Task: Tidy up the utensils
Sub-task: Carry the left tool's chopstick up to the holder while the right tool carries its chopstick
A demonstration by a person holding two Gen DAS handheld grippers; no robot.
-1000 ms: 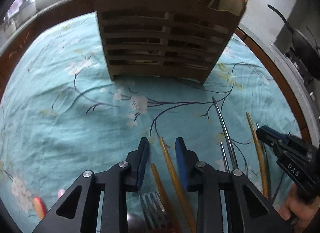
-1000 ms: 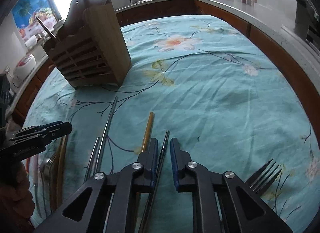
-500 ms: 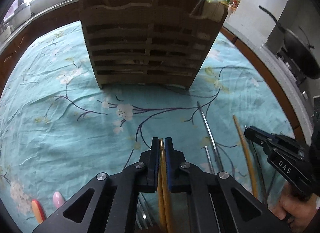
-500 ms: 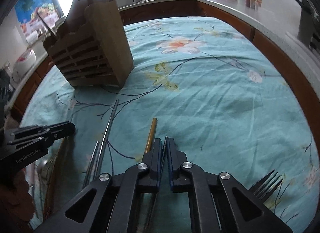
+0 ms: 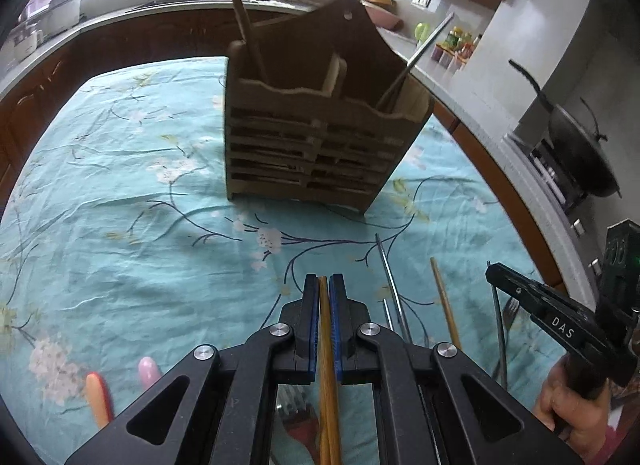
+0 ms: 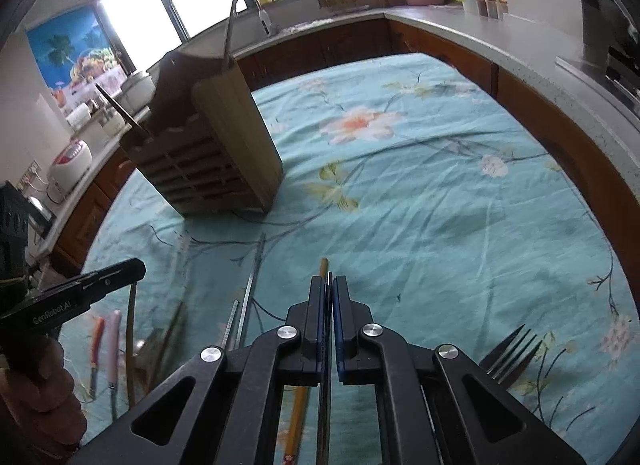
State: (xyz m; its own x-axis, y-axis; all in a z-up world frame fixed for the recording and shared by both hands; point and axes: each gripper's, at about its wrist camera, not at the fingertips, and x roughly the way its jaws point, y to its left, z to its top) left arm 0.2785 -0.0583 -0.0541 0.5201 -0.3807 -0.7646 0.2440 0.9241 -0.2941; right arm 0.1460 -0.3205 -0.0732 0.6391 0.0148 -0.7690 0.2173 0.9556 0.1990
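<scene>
Left gripper (image 5: 324, 285) pinching wooden chopsticks (image 5: 329, 405), right gripper (image 6: 328, 285) clamped on a metal chopstick (image 6: 325, 421). Best lifted clear of the tablecloth (image 5: 120, 233), tilted upright, dropped into separate slots of the wooden caddy (image 5: 312, 137) ahead.

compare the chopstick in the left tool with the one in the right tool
The left tool is shut on a yellow-brown wooden chopstick; the right tool is shut on a thin dark metal chopstick. The wooden one looks thicker and fills the gap between the pads; the metal one shows only as a narrow sliver. Both are clamped near one end and run back under the tools.
</scene>
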